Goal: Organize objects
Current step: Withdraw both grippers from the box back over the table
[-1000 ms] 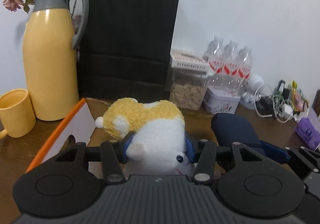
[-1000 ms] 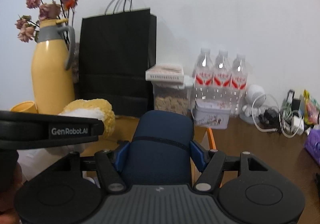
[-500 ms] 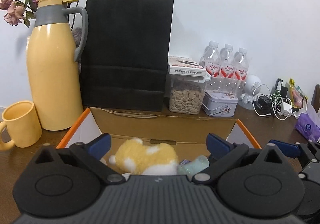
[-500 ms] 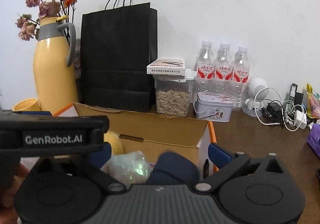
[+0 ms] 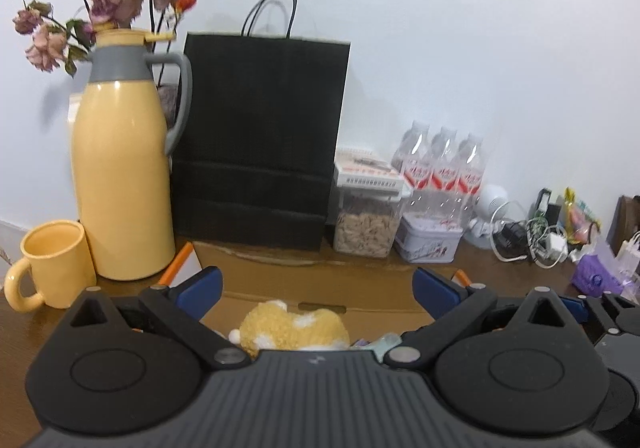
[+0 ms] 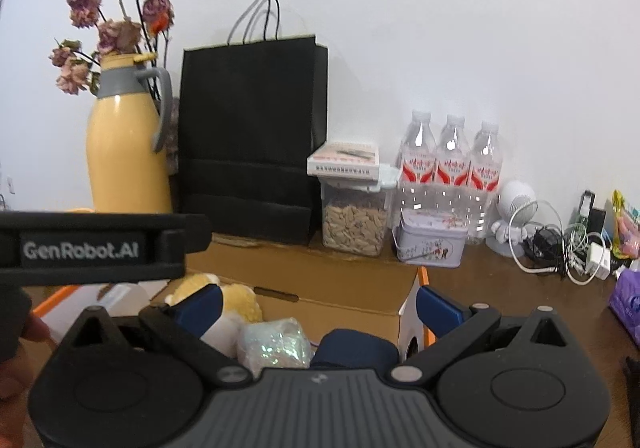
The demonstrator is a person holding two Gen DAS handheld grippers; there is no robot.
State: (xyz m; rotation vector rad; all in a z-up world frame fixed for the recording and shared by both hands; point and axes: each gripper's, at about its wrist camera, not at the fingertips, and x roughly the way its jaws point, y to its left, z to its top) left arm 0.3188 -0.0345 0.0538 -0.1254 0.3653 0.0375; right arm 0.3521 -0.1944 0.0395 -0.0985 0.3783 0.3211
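An open cardboard box [image 5: 320, 284] [image 6: 332, 284] stands on the wooden table before both grippers. Inside lie a yellow-and-white plush toy [image 5: 292, 328] [image 6: 240, 304], a pale shiny wrapped bundle [image 6: 276, 344] and a navy blue soft object [image 6: 356, 348]. My left gripper [image 5: 318, 282] is open and empty above the plush. My right gripper [image 6: 318, 302] is open and empty above the navy object. The left gripper's body crosses the right wrist view at the left [image 6: 92, 248].
Behind the box stand a yellow thermos [image 5: 120, 183] with dried flowers, a yellow mug [image 5: 52, 264], a black paper bag [image 5: 260, 139], a jar of seeds [image 5: 366, 228], a tin [image 5: 430, 240] and three water bottles [image 5: 442, 171]. Cables and chargers [image 5: 532, 236] lie at right.
Both grippers opened and dropped their loads into the box: the left let go of the plush toy, the right of the navy object. Both then rose and drew back.
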